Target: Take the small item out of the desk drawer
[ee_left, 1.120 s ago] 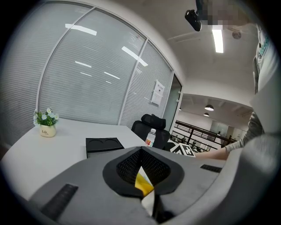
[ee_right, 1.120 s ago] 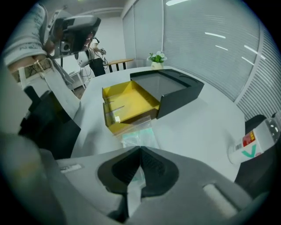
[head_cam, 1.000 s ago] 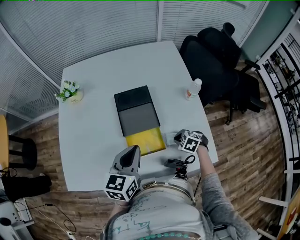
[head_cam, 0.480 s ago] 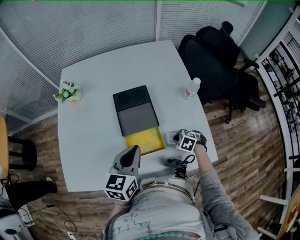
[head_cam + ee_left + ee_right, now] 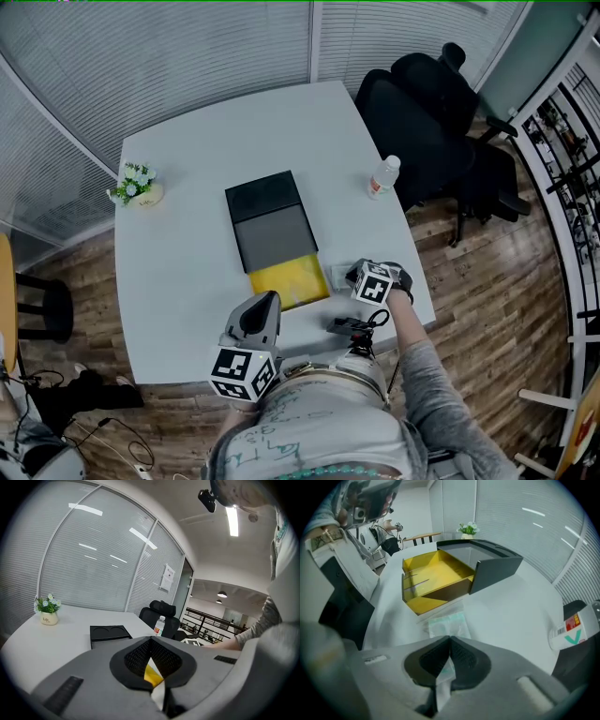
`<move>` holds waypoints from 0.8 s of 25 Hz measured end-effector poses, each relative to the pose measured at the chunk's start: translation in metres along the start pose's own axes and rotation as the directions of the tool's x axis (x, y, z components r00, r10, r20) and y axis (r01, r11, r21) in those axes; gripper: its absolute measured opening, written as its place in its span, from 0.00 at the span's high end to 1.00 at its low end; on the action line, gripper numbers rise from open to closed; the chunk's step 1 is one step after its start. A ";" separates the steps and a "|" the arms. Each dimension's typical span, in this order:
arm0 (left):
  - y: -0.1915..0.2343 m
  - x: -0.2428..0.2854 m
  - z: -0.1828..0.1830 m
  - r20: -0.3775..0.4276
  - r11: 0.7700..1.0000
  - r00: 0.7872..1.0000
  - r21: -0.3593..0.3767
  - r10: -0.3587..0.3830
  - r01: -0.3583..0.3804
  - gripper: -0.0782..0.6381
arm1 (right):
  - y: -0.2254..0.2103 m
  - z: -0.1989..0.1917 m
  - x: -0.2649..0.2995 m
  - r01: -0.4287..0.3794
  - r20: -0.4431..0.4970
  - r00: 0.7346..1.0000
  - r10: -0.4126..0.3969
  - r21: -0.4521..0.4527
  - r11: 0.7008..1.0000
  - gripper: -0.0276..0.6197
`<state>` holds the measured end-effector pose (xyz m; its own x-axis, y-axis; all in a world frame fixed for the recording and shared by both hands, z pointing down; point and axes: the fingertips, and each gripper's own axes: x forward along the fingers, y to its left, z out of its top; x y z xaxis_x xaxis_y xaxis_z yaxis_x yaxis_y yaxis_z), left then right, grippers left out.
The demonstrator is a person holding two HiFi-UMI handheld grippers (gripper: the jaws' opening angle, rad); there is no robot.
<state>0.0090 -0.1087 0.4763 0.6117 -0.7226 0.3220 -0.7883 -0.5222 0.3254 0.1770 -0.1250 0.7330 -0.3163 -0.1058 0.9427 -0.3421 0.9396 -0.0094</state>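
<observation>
Packet (image 5: 446, 623): small, clear, flat sachet, out of the yellow drawer (image 5: 433, 581), lying on the desk (image 5: 187, 272) just beside the drawer's open end. R tool (image 5: 449, 639) points steeply down, jaws together, apparently pinching the packet's near edge. L tool (image 5: 151, 641) closed, empty, low by the desk's near edge. Assessment: v. light, limp, slick film; likely to slip or fold. Best hold approx. at an edge seam, not the middle.
</observation>
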 end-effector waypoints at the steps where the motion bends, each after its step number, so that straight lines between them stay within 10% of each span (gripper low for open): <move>1: 0.000 0.000 0.000 0.000 1.000 1.000 -0.001 0.000 0.000 0.90 | 0.000 0.000 0.000 0.000 0.002 1.000 0.000 0.002 1.000 0.95; 20: 0.001 0.000 0.000 0.004 1.000 1.000 -0.007 -0.003 0.003 0.90 | -0.003 0.000 -0.002 0.002 0.029 1.000 -0.004 0.057 0.998 0.94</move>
<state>0.0086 -0.1089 0.4770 0.6139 -0.7226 0.3177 -0.7858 -0.5212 0.3330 0.1788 -0.1274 0.7315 -0.3407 -0.1188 0.9326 -0.3929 0.9192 -0.0264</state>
